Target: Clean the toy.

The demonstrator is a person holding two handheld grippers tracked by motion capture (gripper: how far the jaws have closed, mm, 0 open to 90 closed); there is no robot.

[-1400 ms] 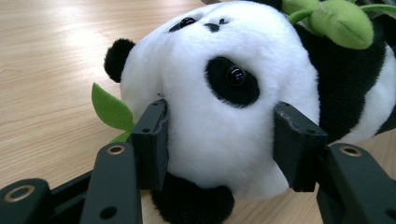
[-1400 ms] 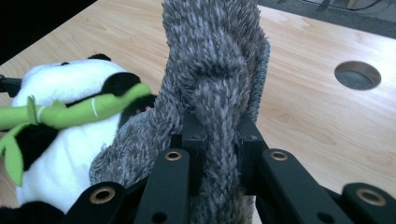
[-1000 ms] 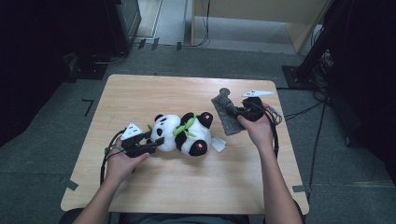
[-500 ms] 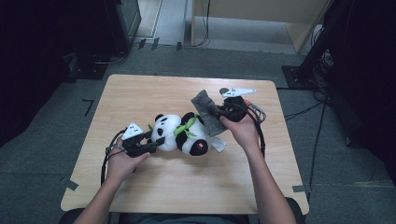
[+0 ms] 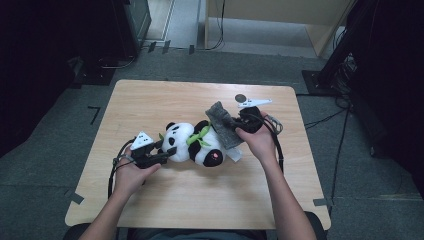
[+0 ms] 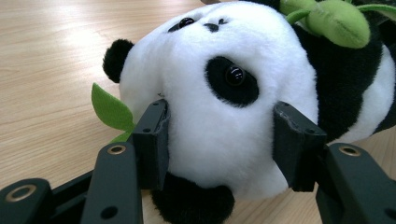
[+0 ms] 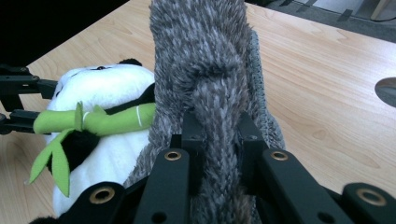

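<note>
Grey fuzzy cloth (image 5: 223, 125) pinched in right tongs (image 5: 239, 126), touching black-and-white plush panda (image 5: 196, 144) lying mid-worktop (image 5: 150, 100); left tongs (image 5: 170, 154) clamp its head. Judging: cloth not yet laid over panda.

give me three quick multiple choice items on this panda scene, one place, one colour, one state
1. Where does the panda toy lie?
A. on the table
B. on the floor
C. in a box

2. What colour is the cloth?
A. red
B. grey
C. yellow

3. How does the left gripper stand?
A. wide open, far from the toy
B. jaws closed on the panda's head
C. holding the cloth

A: the high view shows it on the wooden top.
B: the right gripper pinches grey fabric.
B: both jaws press into the white plush.
</note>
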